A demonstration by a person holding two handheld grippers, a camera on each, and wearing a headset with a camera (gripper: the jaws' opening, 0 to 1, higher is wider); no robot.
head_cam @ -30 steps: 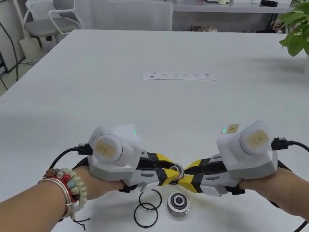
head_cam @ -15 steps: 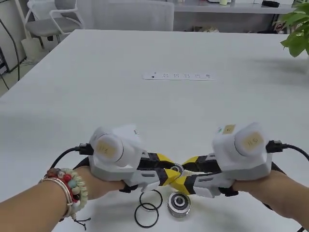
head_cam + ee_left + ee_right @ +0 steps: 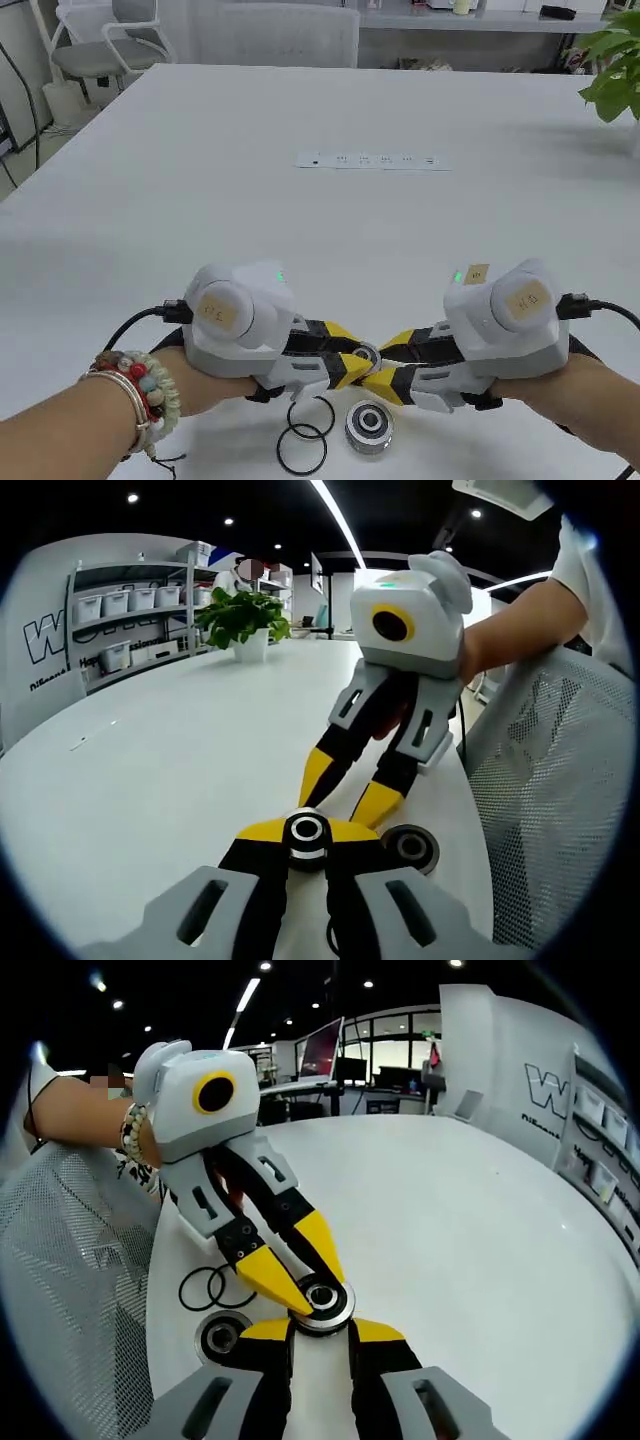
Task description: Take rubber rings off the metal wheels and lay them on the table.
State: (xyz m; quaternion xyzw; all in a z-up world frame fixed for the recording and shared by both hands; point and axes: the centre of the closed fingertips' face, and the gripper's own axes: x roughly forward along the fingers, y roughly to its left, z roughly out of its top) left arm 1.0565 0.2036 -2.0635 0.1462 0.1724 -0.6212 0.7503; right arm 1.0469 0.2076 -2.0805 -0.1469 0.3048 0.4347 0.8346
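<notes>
While aloft, wheel [image 3: 307, 832] between left jaws.

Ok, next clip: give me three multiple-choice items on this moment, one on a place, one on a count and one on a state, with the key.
1. In the head view, where does the loose metal wheel lie relative to the rubber rings?
A. to their right
B. to their left
C. inside one of them

2. How many rubber rings lie on the table?
A. one
B. two
C. four

3. The held metal wheel is:
A. flat on the table
B. stacked on the loose metal wheel
C. at the meeting tips of the left gripper and right gripper

Key: A, the wheel sits right of the rings. B, two black loops show. C, the yellow tips of both grippers meet at it.
</notes>
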